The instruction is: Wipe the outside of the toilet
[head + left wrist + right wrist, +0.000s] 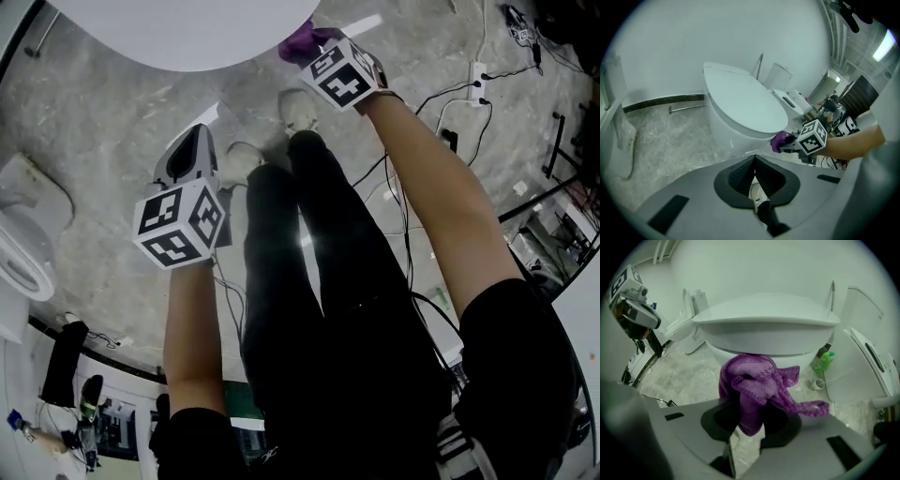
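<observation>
A person is standing over a white ceramic toilet [768,341] with its lid closed, holding a gripper in each hand. The right gripper [749,427] is reaching toward the front of the toilet, its fingers clamping a bunched purple microfibre cloth [752,390]. The cloth is gripped by its lower folds, so most of the wad is bulging out beyond the fingertips toward the toilet, with one loose corner trailing off to the side; that probably lets soft fabric, not hard plastic, meet the porcelain. The cloth is sitting just below the front rim of the toilet, level with the outside of the bowl, very near it; whether it is touching cannot be told. The left gripper [754,171] is hanging back, well apart from the toilet's front, its fingers pressed together on nothing, apparently staying clear of the wiping. A small green bottle [824,361] is standing on the floor beside the toilet's base.
</observation>
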Demonstrator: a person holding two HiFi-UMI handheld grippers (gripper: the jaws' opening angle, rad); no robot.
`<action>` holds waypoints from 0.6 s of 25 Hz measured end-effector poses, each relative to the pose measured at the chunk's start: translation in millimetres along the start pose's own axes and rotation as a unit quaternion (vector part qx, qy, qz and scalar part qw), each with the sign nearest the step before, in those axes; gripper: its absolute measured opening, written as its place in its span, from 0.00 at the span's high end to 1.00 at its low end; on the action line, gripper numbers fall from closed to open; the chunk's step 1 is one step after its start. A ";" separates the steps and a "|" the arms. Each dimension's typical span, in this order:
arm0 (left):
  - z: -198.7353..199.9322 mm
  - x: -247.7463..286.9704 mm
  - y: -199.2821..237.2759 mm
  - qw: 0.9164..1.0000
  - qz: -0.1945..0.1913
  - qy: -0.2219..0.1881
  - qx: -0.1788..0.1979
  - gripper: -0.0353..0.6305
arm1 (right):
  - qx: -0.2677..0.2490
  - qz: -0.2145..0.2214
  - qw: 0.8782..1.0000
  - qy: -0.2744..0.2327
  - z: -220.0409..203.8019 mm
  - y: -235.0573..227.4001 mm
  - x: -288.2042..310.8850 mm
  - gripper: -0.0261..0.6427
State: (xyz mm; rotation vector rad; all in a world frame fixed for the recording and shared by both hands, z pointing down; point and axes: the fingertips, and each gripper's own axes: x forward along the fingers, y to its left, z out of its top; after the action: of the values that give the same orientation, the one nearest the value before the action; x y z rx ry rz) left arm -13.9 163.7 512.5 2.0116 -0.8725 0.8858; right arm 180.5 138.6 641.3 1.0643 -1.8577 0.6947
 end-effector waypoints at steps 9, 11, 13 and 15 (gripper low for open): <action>-53.0 -27.6 52.6 0.992 0.040 -0.020 -0.122 0.94 | -0.001 0.017 0.999 0.045 12.1 55.9 12.0 0.80; -58.9 -35.5 56.0 0.989 0.043 -0.032 -0.139 0.94 | -0.021 0.032 0.998 0.048 22.2 75.8 13.5 0.80; -65.5 -45.0 66.0 0.986 0.046 -0.040 -0.156 0.94 | -0.020 0.040 0.998 0.045 35.9 97.5 17.7 0.80; -72.1 -54.3 78.4 0.983 0.053 -0.046 -0.171 0.94 | -0.001 0.040 0.998 0.044 47.9 113.8 25.6 0.80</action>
State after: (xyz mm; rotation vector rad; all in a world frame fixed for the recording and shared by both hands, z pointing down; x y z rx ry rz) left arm -125.9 201.0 531.1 1.7301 -1.1119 0.6518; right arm 54.8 145.7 635.7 0.9465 -1.8322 0.7732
